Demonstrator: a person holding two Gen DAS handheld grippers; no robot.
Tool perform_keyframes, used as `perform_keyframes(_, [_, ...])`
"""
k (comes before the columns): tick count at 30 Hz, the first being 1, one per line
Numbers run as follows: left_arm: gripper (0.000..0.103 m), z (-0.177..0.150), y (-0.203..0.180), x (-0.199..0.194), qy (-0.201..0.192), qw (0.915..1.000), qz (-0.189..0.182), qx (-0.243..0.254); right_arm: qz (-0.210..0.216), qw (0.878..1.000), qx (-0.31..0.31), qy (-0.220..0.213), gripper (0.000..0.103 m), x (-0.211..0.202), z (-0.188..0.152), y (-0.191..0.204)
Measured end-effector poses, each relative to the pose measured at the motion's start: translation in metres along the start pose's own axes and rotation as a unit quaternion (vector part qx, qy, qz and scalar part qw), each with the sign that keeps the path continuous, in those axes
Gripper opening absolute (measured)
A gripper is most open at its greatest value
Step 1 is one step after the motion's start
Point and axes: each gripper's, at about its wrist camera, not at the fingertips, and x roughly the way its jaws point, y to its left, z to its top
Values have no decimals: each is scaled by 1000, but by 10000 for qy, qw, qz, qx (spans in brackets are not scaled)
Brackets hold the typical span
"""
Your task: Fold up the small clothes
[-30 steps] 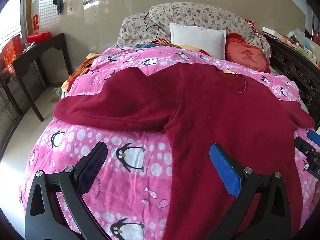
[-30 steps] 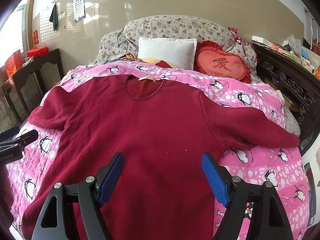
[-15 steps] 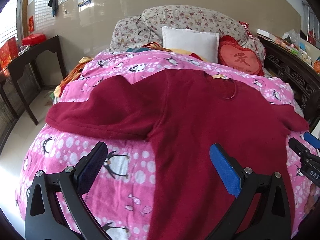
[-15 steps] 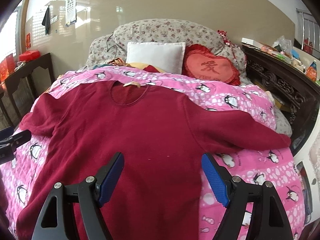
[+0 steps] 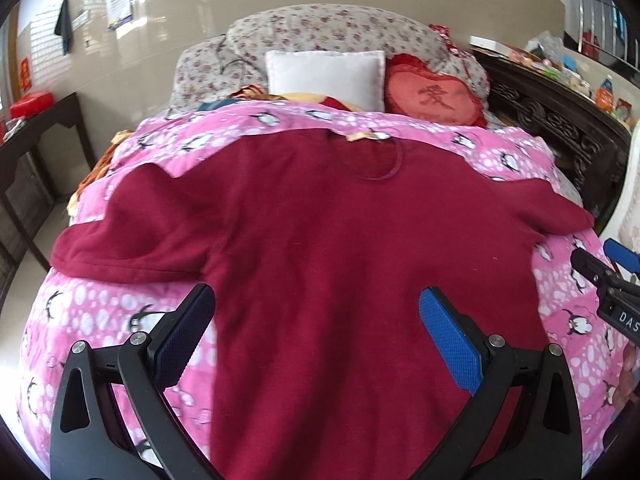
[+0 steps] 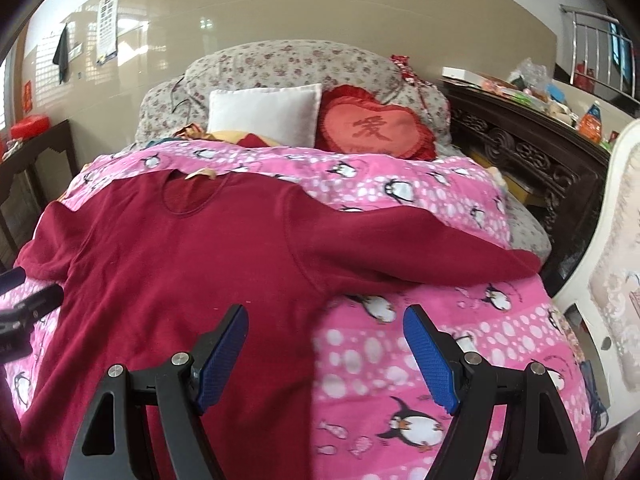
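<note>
— Where's the sweater?
— Your dark red sweater [image 5: 340, 240] lies flat on the pink penguin blanket [image 6: 420, 200], sleeves spread.
— And my tools?
— Your left gripper [image 5: 316, 336] and right gripper [image 6: 326, 352] both gape wide, holding nothing.

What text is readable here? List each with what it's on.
"爱": heart-shaped red cushion.
"DAS", cut off by the frame edge: right tongs' black body, seen in the left wrist view.
Wall chart: print too small to read.
Red wall sticker: blurred, unreadable.
</note>
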Motion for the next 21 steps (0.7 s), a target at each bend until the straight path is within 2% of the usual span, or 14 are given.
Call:
perform_keyframes(12, [103,-1,-29,4,21,9996,-136,247,-97,9996,248,103,78,1,-7,-28])
perform_keyframes(21, [103,-4,-7,7,140,9997,-197,31,151,9994,229,205,78,10,-11,-15])
